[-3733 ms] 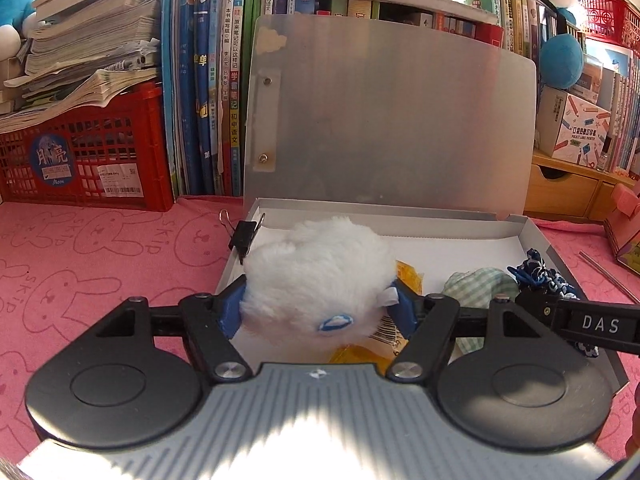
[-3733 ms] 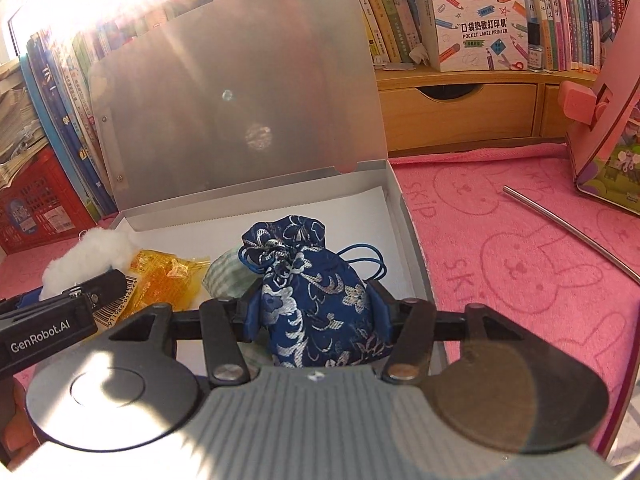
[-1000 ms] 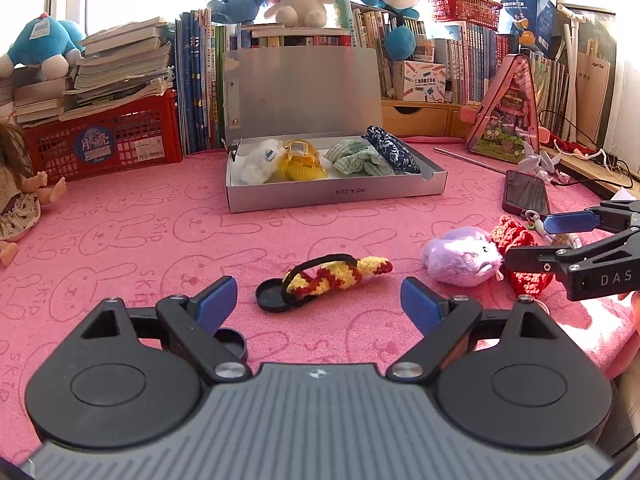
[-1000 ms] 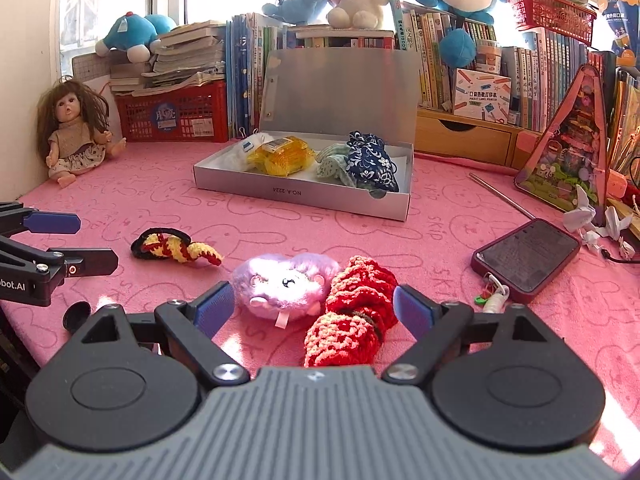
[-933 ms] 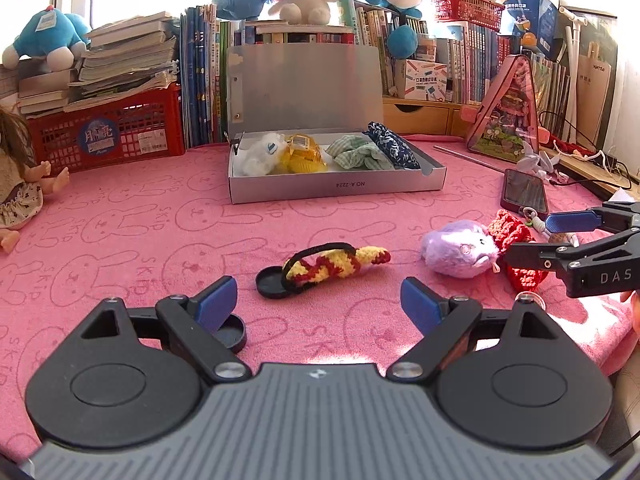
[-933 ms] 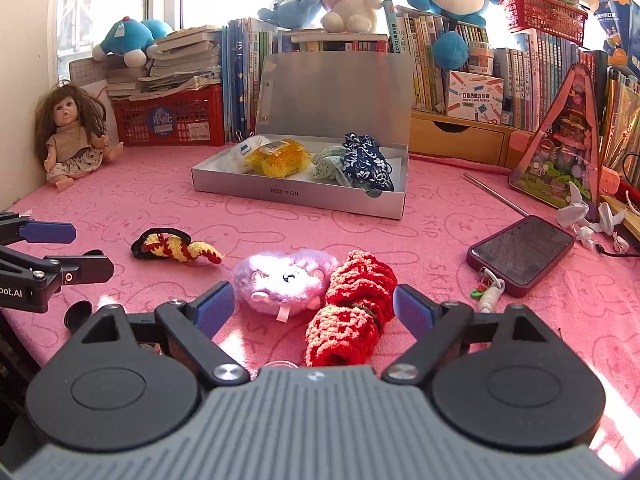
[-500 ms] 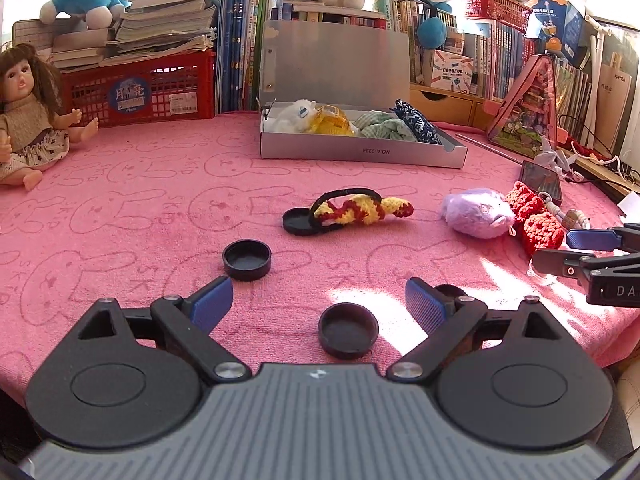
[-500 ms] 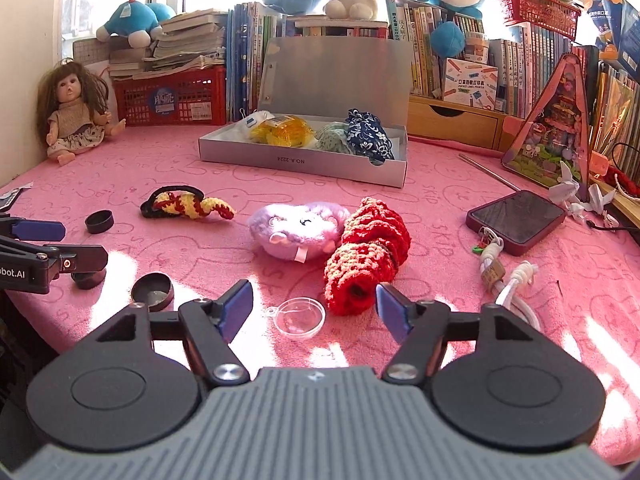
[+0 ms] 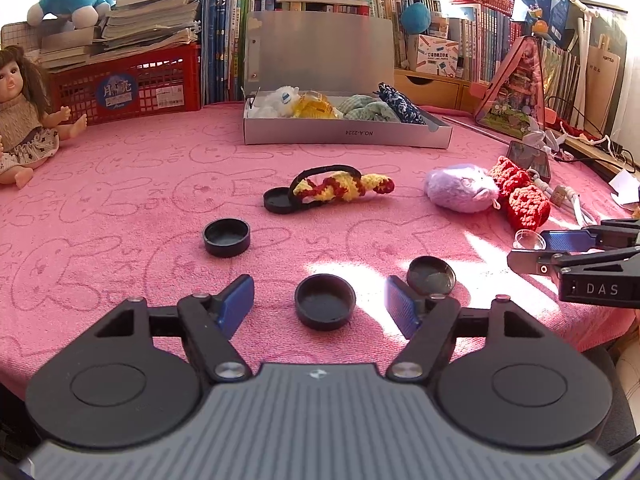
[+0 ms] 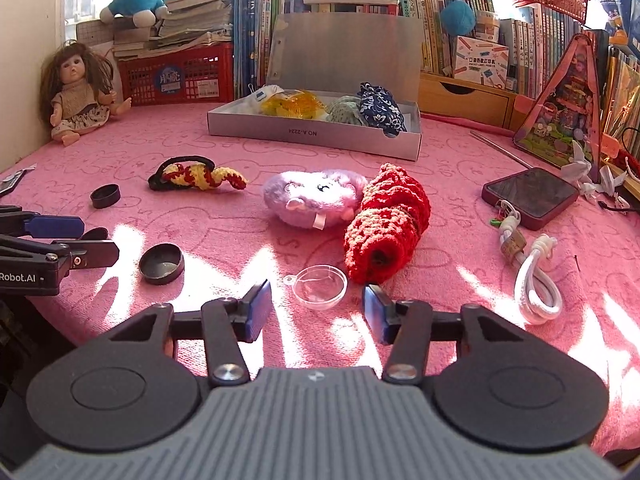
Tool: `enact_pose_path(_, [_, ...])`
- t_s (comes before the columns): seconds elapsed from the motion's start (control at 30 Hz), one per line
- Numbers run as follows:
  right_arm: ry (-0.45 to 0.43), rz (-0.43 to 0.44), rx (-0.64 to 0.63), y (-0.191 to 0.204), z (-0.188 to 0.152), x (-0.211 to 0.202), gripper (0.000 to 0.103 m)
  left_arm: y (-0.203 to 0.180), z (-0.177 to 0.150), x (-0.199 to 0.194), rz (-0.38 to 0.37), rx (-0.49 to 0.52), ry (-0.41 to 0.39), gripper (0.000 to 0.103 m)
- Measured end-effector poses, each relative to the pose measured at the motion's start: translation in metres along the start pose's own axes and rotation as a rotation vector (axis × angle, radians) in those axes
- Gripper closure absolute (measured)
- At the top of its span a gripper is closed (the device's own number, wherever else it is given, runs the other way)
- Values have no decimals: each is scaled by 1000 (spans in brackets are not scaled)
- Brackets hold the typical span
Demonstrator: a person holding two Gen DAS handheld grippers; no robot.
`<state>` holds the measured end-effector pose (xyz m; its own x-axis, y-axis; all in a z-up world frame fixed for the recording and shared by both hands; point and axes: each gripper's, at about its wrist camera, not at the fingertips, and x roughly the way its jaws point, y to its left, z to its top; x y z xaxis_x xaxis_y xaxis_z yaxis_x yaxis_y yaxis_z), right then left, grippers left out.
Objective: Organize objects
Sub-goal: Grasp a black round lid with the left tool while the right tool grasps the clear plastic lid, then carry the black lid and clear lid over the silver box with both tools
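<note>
Left wrist view: the left gripper hangs low over the pink towel, its jaws closing from half-wide, with a black cap lying between the blue pads but not yet touched. The cap is shallow, round, hard plastic, open side up. If the pads meet its rim unevenly, I reckon it could squirt out sideways or flip, since the wall is short and smooth. A second cap sits just beside the right pad and might get nudged as the jaws come in. Two more caps lie farther out, one touching a knitted yellow-and-red band. The grey box, lid standing up, holds soft things already: a white plush, something yellow, checked cloth, a blue pouch.

Right wrist view: the right gripper is likewise closing, nothing gripped; a clear dome, thin and glossy with a small tab, sits just ahead between the pads. That one looks brittle and slippery; too hard a squeeze could crack it or pop it loose, and sun glare on the towel makes its edge hard to judge. The red crochet roll lies just beside it, fuzzy and loose, and its yarn might snag a finger. A lilac plush touches the roll. A phone and a white cord lie to the right, well apart from the dome.
</note>
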<state>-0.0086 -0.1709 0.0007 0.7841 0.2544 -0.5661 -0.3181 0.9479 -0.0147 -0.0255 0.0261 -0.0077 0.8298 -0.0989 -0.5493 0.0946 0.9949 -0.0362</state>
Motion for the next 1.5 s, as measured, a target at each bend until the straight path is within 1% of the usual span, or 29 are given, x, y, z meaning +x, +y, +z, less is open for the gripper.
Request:
enact_pose_path(0.07, [1, 3, 3, 0, 0, 0, 51, -1, 0, 1, 4, 7, 3, 42])
enact_pose_path(0.1, [0, 4, 4, 0, 0, 0, 54, -2, 0, 1, 5, 12, 3, 47])
enact_pose_path(0.17, [1, 8, 4, 0, 1, 0, 57, -2, 0, 0, 6, 17, 4, 52])
enact_pose_path(0.2, [2, 10, 2, 1, 1, 0, 60, -1, 0, 0, 4, 15, 5, 56])
enact_pose_path(0.23, [3, 12, 1, 2, 1, 0, 64, -1, 0, 0, 3, 11, 6, 57])
enact_pose_path(0.3, [3, 13, -3, 3, 2, 0, 65, -1, 1, -1, 5, 6, 7, 65])
enact_pose_path(0.63, [7, 5, 3, 3, 3, 0, 65, -5, 6, -5, -8, 7, -6, 65])
enact_pose_path(1.07, [-1, -5, 3, 3, 8, -3, 65, -4, 12, -4, -8, -16, 3, 65])
enact_pose_path(1.3, [1, -1, 14, 4, 14, -5, 65, -5, 19, -5, -3, -22, -3, 65])
enact_pose_path(1.5, [-25, 4, 14, 6, 26, -10, 65, -3, 27, -4, 1, -35, -10, 65])
